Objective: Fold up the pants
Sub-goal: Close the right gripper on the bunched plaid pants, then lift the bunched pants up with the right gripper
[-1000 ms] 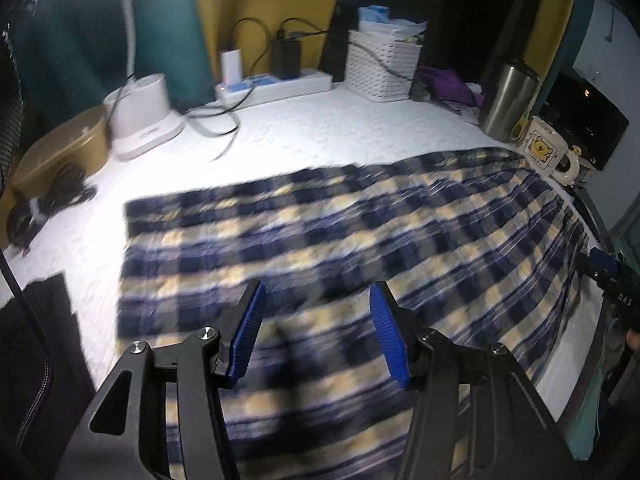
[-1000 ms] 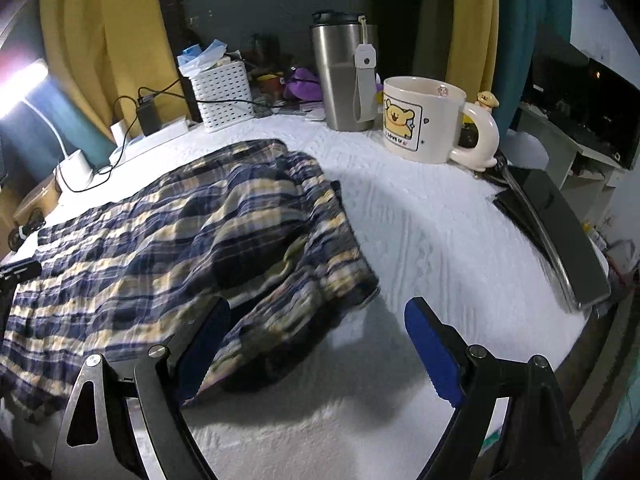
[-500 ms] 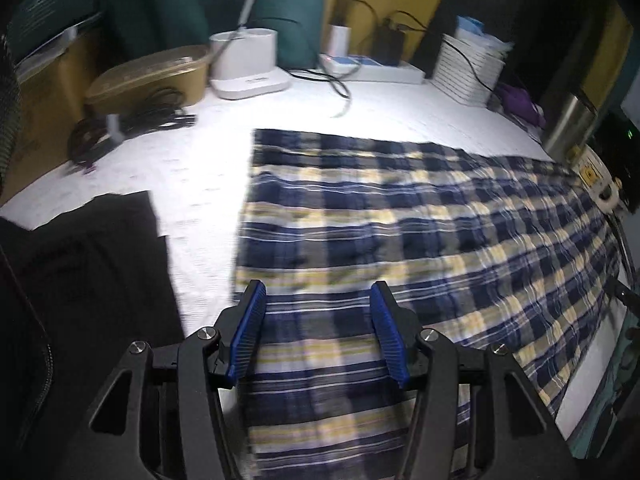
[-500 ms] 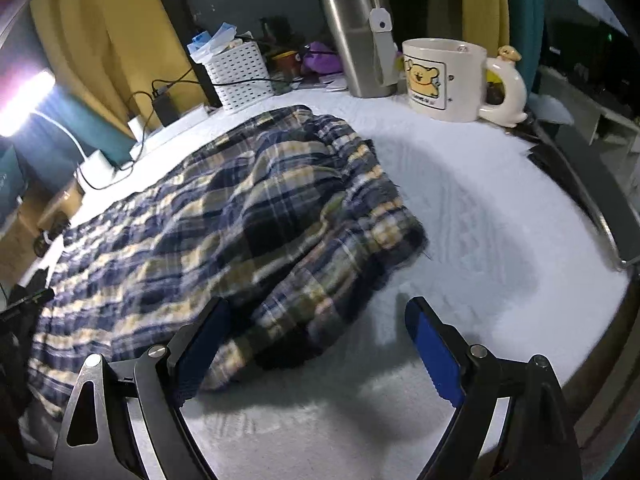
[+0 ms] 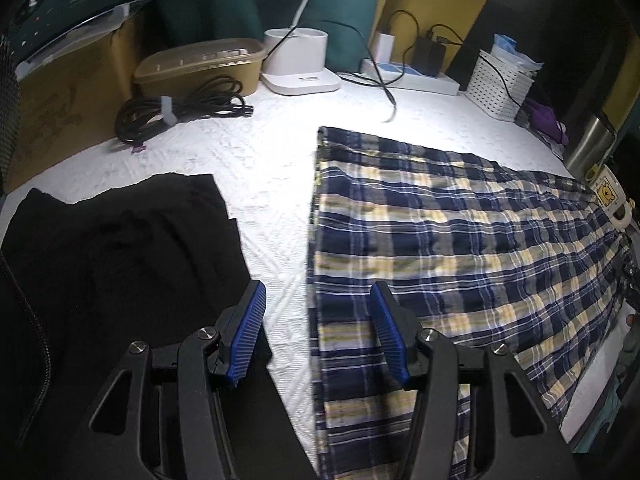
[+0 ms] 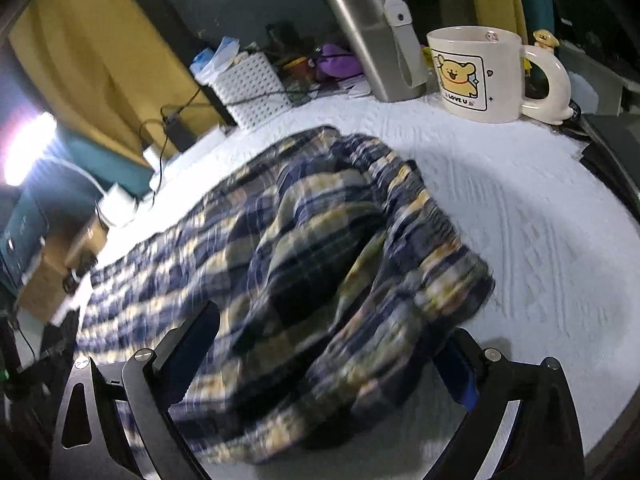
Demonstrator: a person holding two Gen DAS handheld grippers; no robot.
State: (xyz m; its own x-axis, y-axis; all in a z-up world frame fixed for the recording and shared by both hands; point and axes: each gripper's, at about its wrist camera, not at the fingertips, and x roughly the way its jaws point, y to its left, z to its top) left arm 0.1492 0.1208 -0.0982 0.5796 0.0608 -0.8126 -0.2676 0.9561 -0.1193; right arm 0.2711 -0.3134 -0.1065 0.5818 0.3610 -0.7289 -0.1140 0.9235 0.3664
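Blue and yellow plaid pants [image 5: 460, 240] lie stretched out flat on the white bed cover [image 5: 260, 168]. My left gripper [image 5: 316, 328] hovers open over the near corner of their left end. Its right pad is above the plaid, its left pad above bare cover, and nothing is pinched. In the right wrist view the other end of the pants [image 6: 320, 248] is bunched into a thick fold. My right gripper [image 6: 328, 360] straddles that fold with its jaws opening wide. The cloth lies between the fingers, which do not press on it, and hides part of the right pad.
A black garment [image 5: 120, 260] lies left of the pants. Along the far edge sit a coiled cable [image 5: 180, 108], tan container [image 5: 200, 66], white lamp base [image 5: 298, 64] and power strip [image 5: 412, 78]. Behind the bunched end stand a white basket [image 6: 252, 84], steel tumbler [image 6: 372, 40] and bear mug [image 6: 476, 76].
My left gripper slid left along the pants to their end, and the black garment came into view. My right gripper moved in over the bunched end with its jaws wider.
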